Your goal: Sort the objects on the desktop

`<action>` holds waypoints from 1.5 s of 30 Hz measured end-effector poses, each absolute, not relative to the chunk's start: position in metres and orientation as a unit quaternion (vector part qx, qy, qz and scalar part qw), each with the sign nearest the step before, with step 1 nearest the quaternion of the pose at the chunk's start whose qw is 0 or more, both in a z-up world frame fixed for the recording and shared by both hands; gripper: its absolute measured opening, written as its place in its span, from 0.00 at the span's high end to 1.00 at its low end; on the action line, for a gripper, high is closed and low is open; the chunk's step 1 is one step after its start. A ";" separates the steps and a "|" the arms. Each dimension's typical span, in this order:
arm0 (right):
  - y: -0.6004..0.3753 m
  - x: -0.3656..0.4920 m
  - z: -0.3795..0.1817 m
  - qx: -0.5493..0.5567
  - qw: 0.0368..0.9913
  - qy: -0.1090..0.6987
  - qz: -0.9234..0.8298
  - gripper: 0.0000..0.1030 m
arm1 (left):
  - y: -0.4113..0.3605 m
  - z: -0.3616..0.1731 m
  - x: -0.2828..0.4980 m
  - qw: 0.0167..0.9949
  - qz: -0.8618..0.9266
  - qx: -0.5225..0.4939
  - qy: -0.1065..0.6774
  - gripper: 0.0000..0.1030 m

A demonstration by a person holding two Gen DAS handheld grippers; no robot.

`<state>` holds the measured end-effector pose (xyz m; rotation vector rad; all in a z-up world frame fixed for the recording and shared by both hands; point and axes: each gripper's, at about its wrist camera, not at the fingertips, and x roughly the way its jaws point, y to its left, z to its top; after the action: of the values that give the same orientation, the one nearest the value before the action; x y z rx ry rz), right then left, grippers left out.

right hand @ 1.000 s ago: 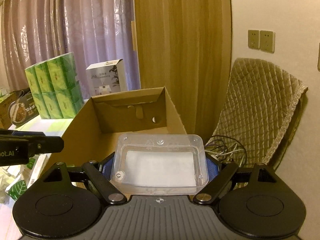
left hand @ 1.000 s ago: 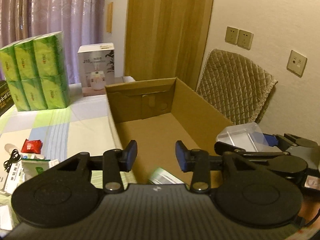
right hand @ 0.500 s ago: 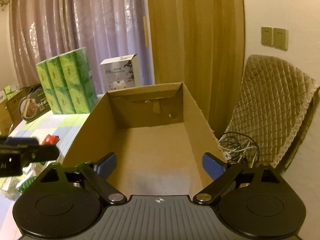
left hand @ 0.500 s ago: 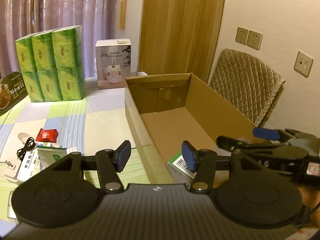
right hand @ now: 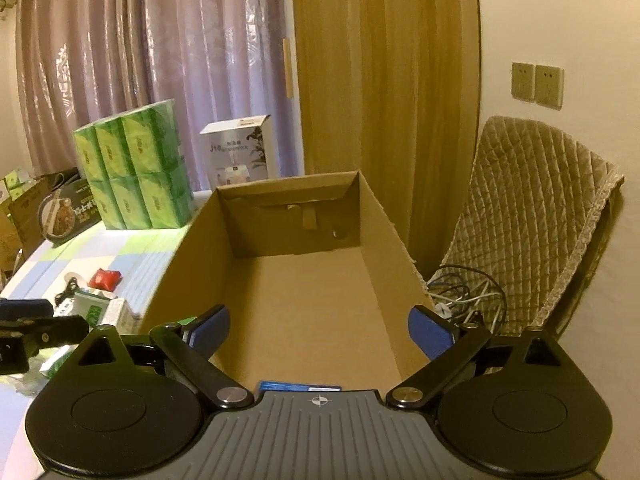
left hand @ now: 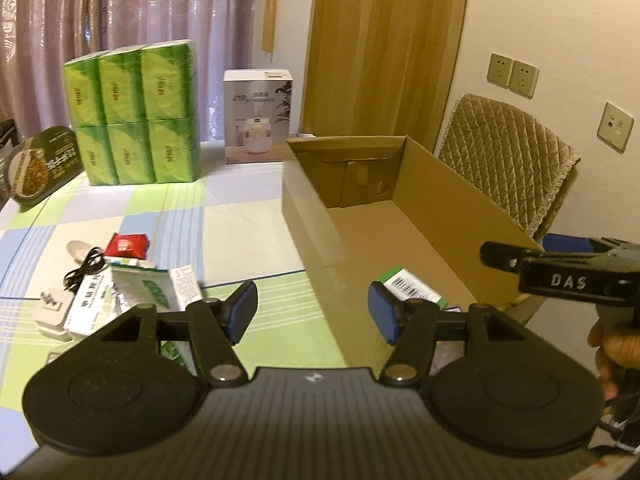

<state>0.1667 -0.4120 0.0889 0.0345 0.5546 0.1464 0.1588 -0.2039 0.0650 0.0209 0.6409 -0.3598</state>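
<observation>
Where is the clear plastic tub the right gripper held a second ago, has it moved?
Yes. It is gone from the right gripper, whose open jaws now frame the bare floor of the cardboard box; where it landed cannot be seen.

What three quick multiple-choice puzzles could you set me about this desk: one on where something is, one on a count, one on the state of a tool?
1. Where does the red packet lie?
A. on the checked tablecloth
B. inside the cardboard box
C. on the chair

2. How many green tissue packs show on the bundle's front?
A. two
B. four
C. six

3. What does the right tool hold?
A. a clear tub
B. nothing
C. a cable

Answers: 1 A, it lies left of the box; 2 C, two rows of three; 3 B, only the box floor shows between its pads.
</observation>
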 end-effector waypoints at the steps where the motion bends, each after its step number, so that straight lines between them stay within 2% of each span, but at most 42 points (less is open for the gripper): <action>1: -0.410 0.164 0.091 0.017 0.959 0.272 0.074 0.09 | -0.200 0.065 0.156 0.934 -0.173 0.010 0.313 0.43; 12: -0.365 0.128 0.105 0.026 0.958 0.260 0.115 0.05 | -0.132 0.056 0.116 0.939 -0.126 0.013 0.319 0.18; 18: -0.326 0.108 0.099 0.024 0.951 0.264 0.156 0.04 | -0.080 0.042 0.095 0.938 -0.088 0.008 0.337 0.07; 24: -0.287 0.095 0.092 0.008 0.944 0.266 0.194 0.02 | -0.038 0.029 0.085 0.937 -0.052 0.021 0.344 0.01; 35: -0.241 0.094 0.063 -0.010 0.928 0.298 0.225 0.02 | 0.005 0.002 0.097 0.929 -0.042 0.027 0.367 0.01; 45: -0.215 0.115 0.035 -0.020 0.918 0.328 0.223 0.02 | 0.006 -0.020 0.133 0.923 -0.069 0.064 0.372 0.01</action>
<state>0.1154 -0.2149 0.0354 -0.0406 0.6735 0.4578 0.1327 0.0059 -0.0202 0.1322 0.7647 -0.1416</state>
